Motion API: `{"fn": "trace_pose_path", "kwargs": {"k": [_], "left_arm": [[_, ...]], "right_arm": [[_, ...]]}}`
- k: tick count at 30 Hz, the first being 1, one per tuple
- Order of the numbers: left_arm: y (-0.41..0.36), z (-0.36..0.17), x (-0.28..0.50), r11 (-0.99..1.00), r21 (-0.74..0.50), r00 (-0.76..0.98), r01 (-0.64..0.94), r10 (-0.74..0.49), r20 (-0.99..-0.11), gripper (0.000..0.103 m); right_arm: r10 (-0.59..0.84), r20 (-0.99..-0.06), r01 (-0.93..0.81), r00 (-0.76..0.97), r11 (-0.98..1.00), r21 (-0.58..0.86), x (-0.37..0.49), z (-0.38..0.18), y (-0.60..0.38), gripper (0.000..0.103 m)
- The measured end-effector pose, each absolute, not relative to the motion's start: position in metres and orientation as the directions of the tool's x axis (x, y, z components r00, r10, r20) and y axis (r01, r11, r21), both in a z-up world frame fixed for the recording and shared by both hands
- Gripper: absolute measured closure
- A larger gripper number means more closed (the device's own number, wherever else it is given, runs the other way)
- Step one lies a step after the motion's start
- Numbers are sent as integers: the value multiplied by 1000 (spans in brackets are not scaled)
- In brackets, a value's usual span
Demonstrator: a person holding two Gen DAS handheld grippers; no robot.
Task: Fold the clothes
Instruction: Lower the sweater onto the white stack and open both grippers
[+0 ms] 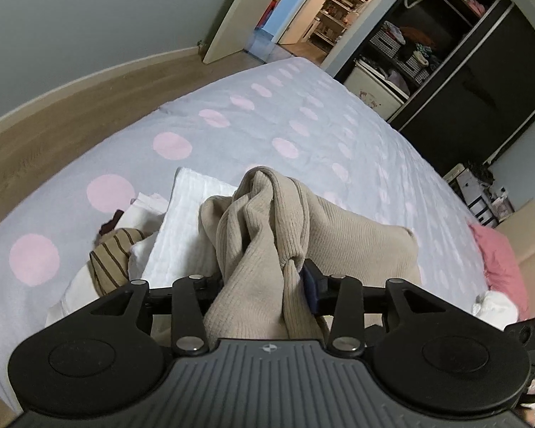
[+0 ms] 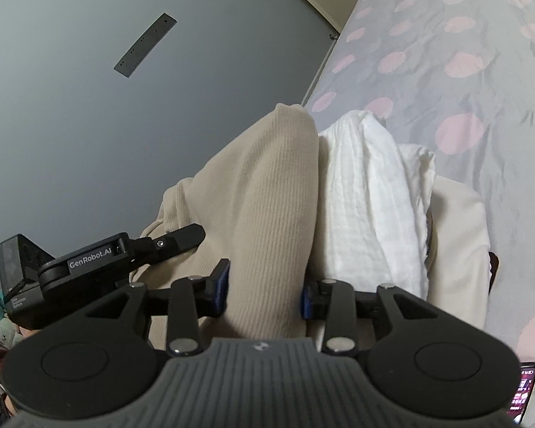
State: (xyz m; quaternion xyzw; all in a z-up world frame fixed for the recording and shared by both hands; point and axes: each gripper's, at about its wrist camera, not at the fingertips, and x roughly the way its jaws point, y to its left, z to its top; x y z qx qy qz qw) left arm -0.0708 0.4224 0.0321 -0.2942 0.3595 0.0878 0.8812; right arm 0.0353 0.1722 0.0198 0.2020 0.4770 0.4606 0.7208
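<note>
A beige ribbed knit garment (image 1: 267, 221) hangs bunched over the bed, above a pile of other clothes. My left gripper (image 1: 264, 281) is shut on a thick twisted fold of it; only the right blue pad (image 1: 311, 285) shows, and the cloth hides the other. In the right wrist view the same beige garment (image 2: 267, 196) runs as a wide fold between the blue pads (image 2: 220, 281) of my right gripper (image 2: 264, 290), which is shut on it. The left gripper (image 2: 174, 240) appears at the left there, its finger lying against the beige cloth.
A folded white textured cloth (image 1: 185, 214) (image 2: 367, 196) lies under the beige one, on a cream cloth (image 2: 460, 232). A brown striped garment (image 1: 114, 253) sits to its left. The bed sheet (image 1: 267, 114) is grey with pink dots. A pink cloth (image 1: 499, 256), a dark wardrobe (image 1: 446, 71) and a phone (image 2: 524, 392) are nearby.
</note>
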Motion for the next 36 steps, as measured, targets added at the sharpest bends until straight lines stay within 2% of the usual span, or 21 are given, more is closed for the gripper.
{"fn": "trace_pose_path", "kwargs": {"k": [7, 11, 14, 21, 22, 27, 31, 36], "left_arm": [[410, 47, -73, 853, -380, 722, -357, -6, -692, 63], [404, 57, -75, 875, -338, 725, -347, 22, -688, 63], [397, 70, -81, 898, -291, 737, -331, 54, -673, 63], [378, 104, -99, 928, -124, 745, -352, 197, -637, 63], [375, 110, -102, 928, -103, 748, -359, 220, -626, 62], [364, 128, -113, 933, -102, 793, -345, 232, -564, 59], [356, 125, -108, 943, -127, 819, -307, 194, -540, 59], [346, 114, -96, 942, -96, 831, -322, 232, -505, 56]], "right_arm": [[846, -514, -495, 144, 511, 703, 36, 26, 176, 58], [843, -517, -515, 152, 514, 686, 34, 30, 176, 48], [837, -523, -535, 158, 518, 667, 30, 35, 177, 47], [791, -568, -600, 229, 574, 557, 21, 56, 179, 37], [781, -571, -611, 252, 586, 532, 19, 60, 178, 33], [767, -522, -666, 374, 614, 424, 10, 84, 170, 31], [767, -459, -697, 448, 621, 359, 0, 98, 170, 30], [769, -392, -718, 505, 626, 303, -11, 98, 177, 30]]}}
